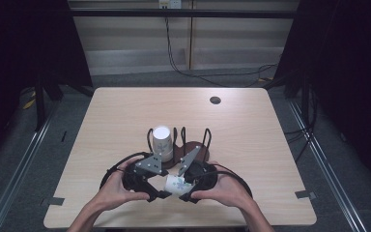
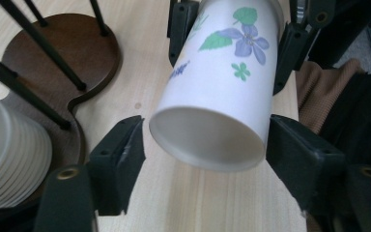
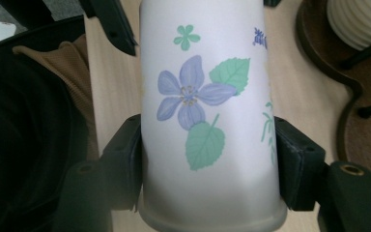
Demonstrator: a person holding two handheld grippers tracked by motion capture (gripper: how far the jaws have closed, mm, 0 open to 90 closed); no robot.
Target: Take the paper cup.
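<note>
The paper cup carries a small patch of blue-purple print beside its flower picture, near the top right of the cup in the right gripper view and on its left flank in the left gripper view. The characters are too small and blurred to read. No other lettering, number or brand can be made out anywhere.
</note>
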